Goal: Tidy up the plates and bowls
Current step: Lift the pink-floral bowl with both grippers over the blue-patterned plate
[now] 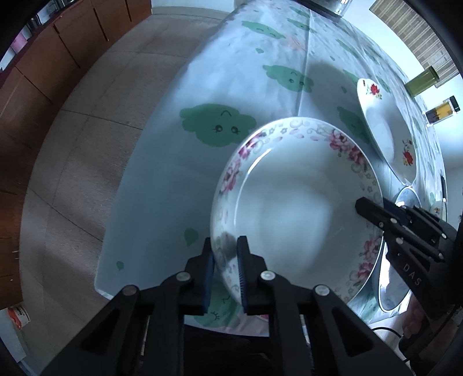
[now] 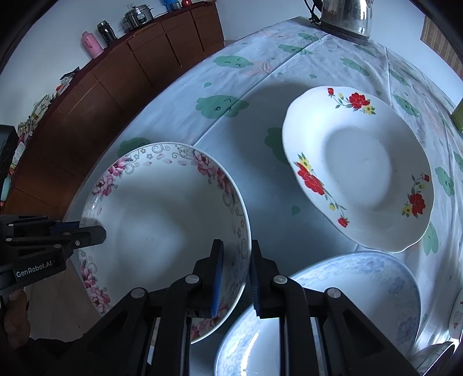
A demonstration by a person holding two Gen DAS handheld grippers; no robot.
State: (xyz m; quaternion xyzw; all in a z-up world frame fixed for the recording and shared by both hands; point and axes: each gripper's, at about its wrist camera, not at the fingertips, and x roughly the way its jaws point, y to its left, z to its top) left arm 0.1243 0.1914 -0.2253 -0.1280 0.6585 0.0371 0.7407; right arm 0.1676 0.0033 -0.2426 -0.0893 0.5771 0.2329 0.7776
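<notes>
A deep white plate with pink flowers on its rim [image 1: 289,202] [image 2: 159,217] is held at two opposite sides. My left gripper [image 1: 225,245] is shut on its near-left rim, one pad inside and one outside. My right gripper [image 2: 235,245] is shut on the opposite rim. Each gripper shows in the other view, the right gripper [image 1: 361,205] at the right edge and the left gripper [image 2: 99,231] at the left edge. The plate's right side overlaps a blue-patterned plate [image 2: 347,289]. A scalloped white plate with red flowers [image 2: 358,173] [image 1: 385,127] lies further back on the tablecloth [image 2: 260,72].
A steel kettle [image 2: 344,17] stands at the table's far end. A green jar [image 1: 422,81] and a yellow-filled jar [image 1: 439,111] stand along the right side. Brown cabinets [image 2: 115,86] line the wall beyond the table's left edge, with tiled floor [image 1: 86,130] between.
</notes>
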